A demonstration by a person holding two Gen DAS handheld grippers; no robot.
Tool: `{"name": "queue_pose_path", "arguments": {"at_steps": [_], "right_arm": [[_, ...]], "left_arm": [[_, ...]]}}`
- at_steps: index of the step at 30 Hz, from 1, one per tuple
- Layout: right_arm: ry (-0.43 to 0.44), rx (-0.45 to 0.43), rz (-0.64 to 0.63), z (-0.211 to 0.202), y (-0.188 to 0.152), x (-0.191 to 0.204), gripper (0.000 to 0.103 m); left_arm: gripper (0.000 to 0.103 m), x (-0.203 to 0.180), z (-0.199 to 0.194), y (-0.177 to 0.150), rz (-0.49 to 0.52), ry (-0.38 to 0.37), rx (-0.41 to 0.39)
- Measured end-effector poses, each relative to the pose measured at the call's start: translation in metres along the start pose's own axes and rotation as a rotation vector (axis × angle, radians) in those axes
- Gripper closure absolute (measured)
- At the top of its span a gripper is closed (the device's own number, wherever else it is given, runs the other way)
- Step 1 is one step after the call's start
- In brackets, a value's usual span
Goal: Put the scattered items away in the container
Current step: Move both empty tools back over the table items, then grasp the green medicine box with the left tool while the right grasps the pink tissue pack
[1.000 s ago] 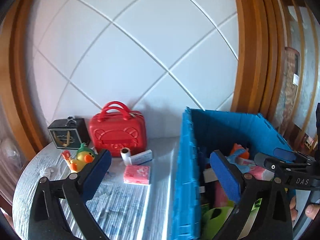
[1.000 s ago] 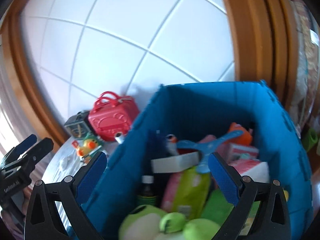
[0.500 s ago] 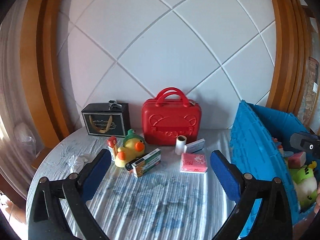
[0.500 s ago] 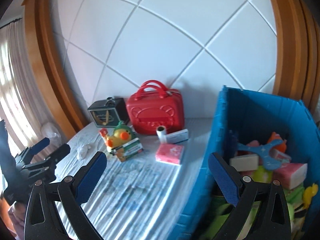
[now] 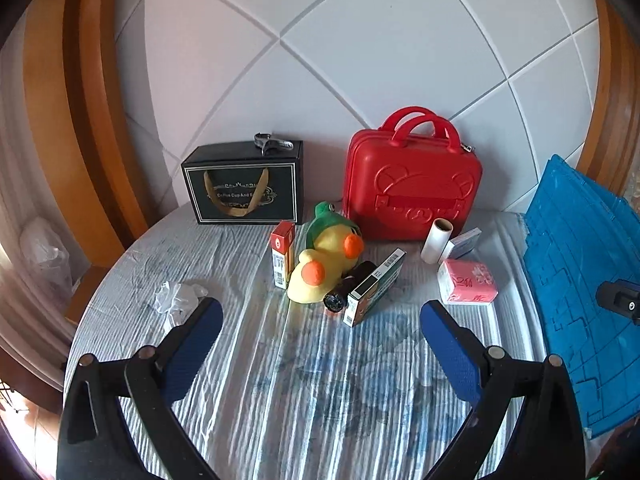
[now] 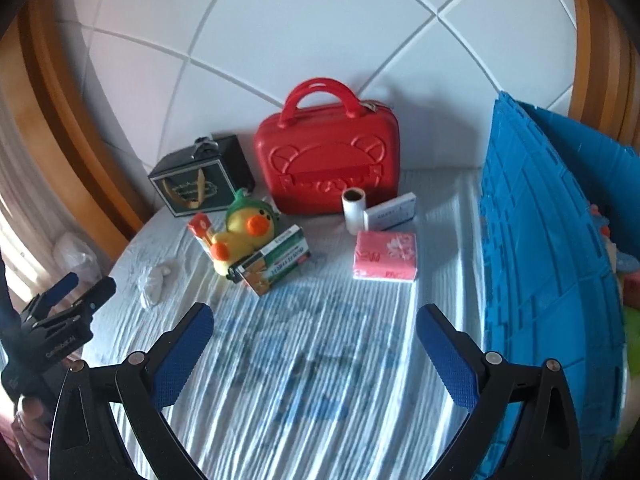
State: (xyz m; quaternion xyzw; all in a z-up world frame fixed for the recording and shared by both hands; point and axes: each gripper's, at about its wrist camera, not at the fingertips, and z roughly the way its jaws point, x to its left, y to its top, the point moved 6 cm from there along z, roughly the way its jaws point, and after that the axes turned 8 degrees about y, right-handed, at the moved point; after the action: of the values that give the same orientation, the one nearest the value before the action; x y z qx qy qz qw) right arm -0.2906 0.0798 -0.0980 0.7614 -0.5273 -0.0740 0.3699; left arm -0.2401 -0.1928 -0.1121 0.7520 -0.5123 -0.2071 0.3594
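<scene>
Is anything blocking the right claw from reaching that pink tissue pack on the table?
Nothing visible does. The right gripper hangs open, and only bare striped tablecloth lies between it and the pink tissue pack.

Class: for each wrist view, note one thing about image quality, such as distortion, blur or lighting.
Left wrist view: fisheye bends the wall grooves and wooden frame into curves, and the corners go black. Right wrist view: the striped tablecloth is softly smeared near the camera, while the red case stays sharper in even daylight.
</scene>
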Motion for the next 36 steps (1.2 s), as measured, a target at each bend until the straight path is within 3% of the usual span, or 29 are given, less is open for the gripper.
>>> {"name": "queue_pose_path", "arguments": {"at_steps": [7,14,22,24,26,28,30,31,32,36], "right_arm": [[-0.077,0.083,0.085,0.063,0.003,-0.036,0.0],[-0.122,0.147,0.167,0.13,-0.008,-0.087,0.0],[-0.125,0.226,0.252,0.216,-0.024,-0.145,0.0],[-0.124,0.216,0.27,0.229,-0.021,-0.155,0.0],[-0.144,0.184,0.29,0.238,-0.015,-0.17,0.0],[-0.179,0.16,0.297,0.241,-0.008,-0.184,0.001],[-0.25,0.123,0.291,0.242,0.0,-0.2,0.017],[-0.269,0.114,0.283,0.242,0.003,-0.204,0.033],[-0.311,0.112,0.272,0.242,0.005,-0.211,0.037],[-0.388,0.12,0.267,0.246,0.005,-0.229,0.037]], "left_arm": [[0.003,-0.022,0.072,-0.006,0.041,-0.06,0.088],[0.033,-0.074,0.167,-0.016,0.142,-0.119,0.175],[0.034,-0.122,0.261,-0.033,0.226,-0.144,0.268],[0.043,-0.134,0.27,-0.037,0.23,-0.177,0.29],[0.062,-0.147,0.276,-0.04,0.221,-0.225,0.322],[0.066,-0.156,0.281,-0.042,0.193,-0.259,0.356],[0.066,-0.164,0.281,-0.041,0.183,-0.243,0.331],[0.068,-0.168,0.283,-0.042,0.182,-0.245,0.335],[0.068,-0.17,0.285,-0.042,0.18,-0.235,0.331],[0.068,-0.173,0.299,-0.045,0.185,-0.176,0.363]]}}
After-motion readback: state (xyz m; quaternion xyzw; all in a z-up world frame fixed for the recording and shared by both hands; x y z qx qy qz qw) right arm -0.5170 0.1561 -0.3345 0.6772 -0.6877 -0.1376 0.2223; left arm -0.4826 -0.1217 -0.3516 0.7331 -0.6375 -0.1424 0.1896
